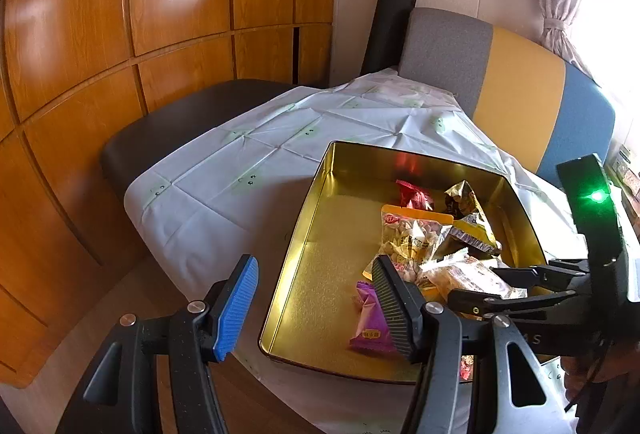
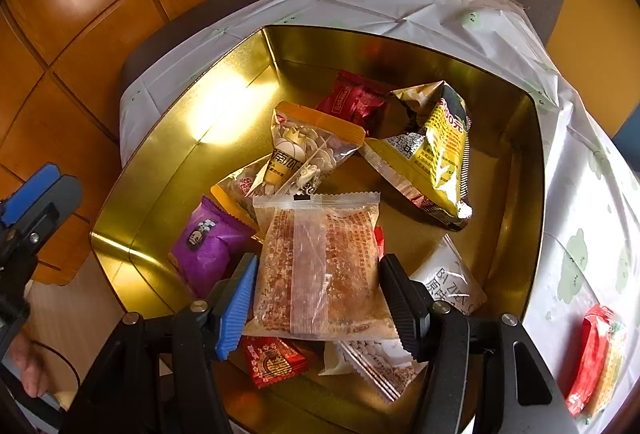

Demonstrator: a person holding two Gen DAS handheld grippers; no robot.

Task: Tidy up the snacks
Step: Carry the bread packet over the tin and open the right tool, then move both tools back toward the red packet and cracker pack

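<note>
A gold tin box [image 1: 304, 234] [image 2: 160, 169] sits on a white tablecloth and holds several snack packets. My right gripper [image 2: 318, 298] is over the box with its jaws wide on either side of a clear packet of brown crisp cake [image 2: 320, 266]; whether the pads touch it I cannot tell. A purple packet [image 2: 208, 242] [image 1: 372, 326], a seed pouch [image 2: 304, 153], a yellow bag [image 2: 436, 153] and red packets [image 2: 356, 97] lie around it. My left gripper [image 1: 316, 310] is open and empty at the box's near left rim. The right gripper also shows in the left wrist view [image 1: 520, 286].
A red packet [image 2: 596, 354] lies on the cloth [image 1: 240, 161] outside the box, at the right. Wooden cabinets [image 1: 120, 33] stand to the left, a dark seat [image 1: 168, 121] beside the table, a grey, yellow and blue headboard [image 1: 520, 97] behind.
</note>
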